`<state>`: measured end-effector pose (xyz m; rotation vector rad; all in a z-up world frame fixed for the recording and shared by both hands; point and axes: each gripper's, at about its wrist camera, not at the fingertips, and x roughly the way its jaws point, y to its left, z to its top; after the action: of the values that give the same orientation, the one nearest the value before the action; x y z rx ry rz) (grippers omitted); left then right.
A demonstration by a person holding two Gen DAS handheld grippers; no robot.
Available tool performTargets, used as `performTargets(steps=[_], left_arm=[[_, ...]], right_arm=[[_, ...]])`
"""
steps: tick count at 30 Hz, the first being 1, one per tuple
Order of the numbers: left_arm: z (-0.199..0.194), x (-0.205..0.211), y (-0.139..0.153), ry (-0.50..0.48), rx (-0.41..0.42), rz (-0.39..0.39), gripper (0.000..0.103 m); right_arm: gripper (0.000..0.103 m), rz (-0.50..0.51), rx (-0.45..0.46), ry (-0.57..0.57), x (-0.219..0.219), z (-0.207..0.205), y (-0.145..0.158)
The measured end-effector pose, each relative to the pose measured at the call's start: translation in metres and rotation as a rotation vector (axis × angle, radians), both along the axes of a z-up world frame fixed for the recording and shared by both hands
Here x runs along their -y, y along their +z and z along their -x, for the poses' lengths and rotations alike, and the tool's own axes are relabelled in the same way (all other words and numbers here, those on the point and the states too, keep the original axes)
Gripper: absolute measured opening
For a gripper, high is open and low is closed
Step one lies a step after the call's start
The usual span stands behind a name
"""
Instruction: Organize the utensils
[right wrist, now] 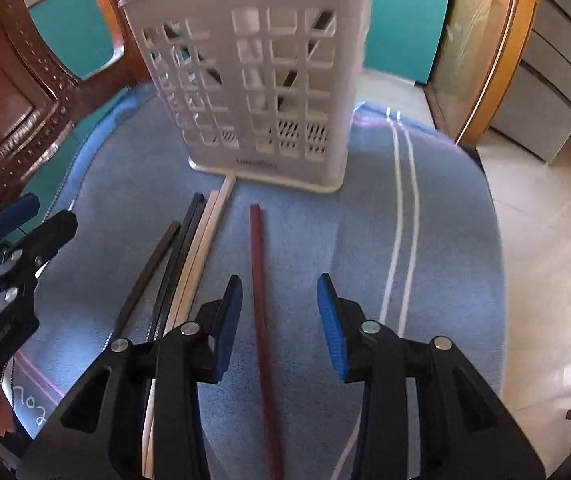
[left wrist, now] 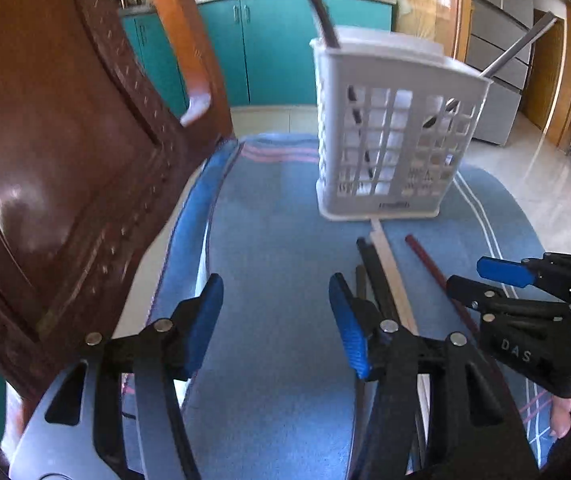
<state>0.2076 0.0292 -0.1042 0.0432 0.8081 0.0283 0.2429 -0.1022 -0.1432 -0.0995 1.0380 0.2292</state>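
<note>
A white slotted utensil basket (left wrist: 389, 128) stands on a blue cloth (left wrist: 277, 240); a dark chopstick and a metal one stick out of it. It also shows in the right wrist view (right wrist: 257, 80). Black chopsticks (right wrist: 173, 256), cream chopsticks (right wrist: 205, 236) and one red chopstick (right wrist: 259, 280) lie on the cloth before the basket. My right gripper (right wrist: 279, 320) is open, its jaws on either side of the red chopstick, above it. My left gripper (left wrist: 275, 316) is open and empty over bare cloth, left of the black chopsticks (left wrist: 373, 272).
A brown wooden chair back (left wrist: 65, 152) rises close on the left. Teal cabinets (left wrist: 269, 48) stand behind. The cloth's right edge (right wrist: 489, 216) drops to a pale tiled floor (right wrist: 545, 280). Grey drawers (right wrist: 545, 92) stand at the right.
</note>
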Motion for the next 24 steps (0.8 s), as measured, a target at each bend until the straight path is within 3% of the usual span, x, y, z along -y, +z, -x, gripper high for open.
performTargets(steps=[3, 5, 8, 17, 24], left_arm=[[0.003, -0.010, -0.008, 0.005, -0.030, 0.035, 0.058], [0.003, -0.009, -0.012, 0.005, -0.036, 0.032, 0.059], [0.001, -0.005, -0.015, -0.002, -0.045, 0.013, 0.060], [-0.005, 0.017, -0.028, -0.043, -0.099, -0.027, 0.063], [-0.006, 0.024, -0.036, -0.060, -0.127, -0.027, 0.065]], right_arm=[[0.038, 0.035, -0.024, -0.007, -0.006, -0.005, -0.011], [0.032, 0.038, -0.027, -0.008, -0.008, -0.005, -0.018], [0.007, 0.033, -0.032, -0.020, -0.007, -0.001, -0.022], [0.006, -0.083, -0.099, -0.176, 0.035, -0.011, -0.018], [0.006, -0.105, -0.092, -0.159, 0.035, -0.006, -0.020]])
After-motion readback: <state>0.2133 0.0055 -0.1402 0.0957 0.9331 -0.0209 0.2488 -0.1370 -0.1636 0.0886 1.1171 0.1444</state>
